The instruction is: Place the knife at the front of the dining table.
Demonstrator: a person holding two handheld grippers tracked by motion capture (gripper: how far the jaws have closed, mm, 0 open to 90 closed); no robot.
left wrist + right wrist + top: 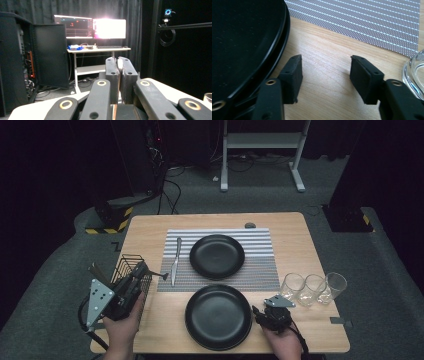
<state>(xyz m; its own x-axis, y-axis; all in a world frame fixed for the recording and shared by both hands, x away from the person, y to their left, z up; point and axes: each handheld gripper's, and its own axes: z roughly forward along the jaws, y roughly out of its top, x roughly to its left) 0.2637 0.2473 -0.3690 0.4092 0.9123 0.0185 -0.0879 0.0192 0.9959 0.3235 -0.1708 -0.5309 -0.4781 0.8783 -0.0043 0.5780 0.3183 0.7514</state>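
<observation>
My left gripper (150,272) hovers at the table's left edge beside a black wire basket (126,264). Its jaws are shut on a thin pale utensil (120,65) whose tip pokes out toward the knife (175,262); I cannot tell what kind of utensil it is. In the left gripper view that gripper (119,60) points level, out over the table. My right gripper (257,312) rests low at the right rim of the near black plate (218,317). It stands open (325,67) over bare wood, with the plate's rim (283,37) just outside its left jaw.
A second black plate (216,256) sits on the striped placemat (260,270), with the knife lying to its left. Three clear glasses (311,290) stand in a row at the right, and one glass (415,72) is close to the right jaw. The wooden table (300,245) shows bare wood at the far right.
</observation>
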